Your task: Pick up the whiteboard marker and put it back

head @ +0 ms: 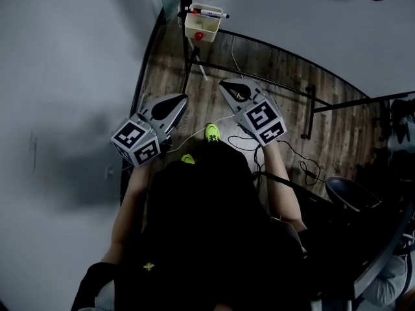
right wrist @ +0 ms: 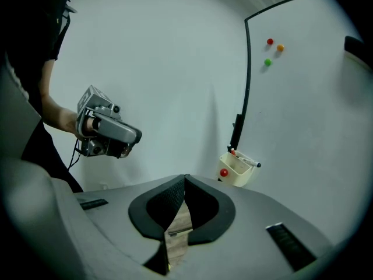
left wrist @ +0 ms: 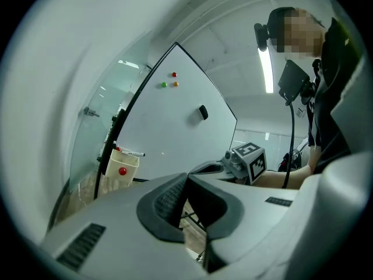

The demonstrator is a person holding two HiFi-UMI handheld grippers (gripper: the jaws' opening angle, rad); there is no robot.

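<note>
Wood-plank floor under a whiteboard on a stand, with a plain wall beside it. Cream holder hangs at the board's lower corner and has a red round magnet on its front. Whiteboard marker lies across the holder's top rim, one end sticking out past the rim.

I see the left hand-held gripper well short of the holder. Its jaws are pressed together tip to tip with nothing between them. The right hand-held gripper is also well apart from the holder, with its jaws closed and empty. Floor shows through the gap behind the pads. Both point roughly toward the holder.

Three small magnets, red, orange and green, sit on the board well above the holder.
</note>
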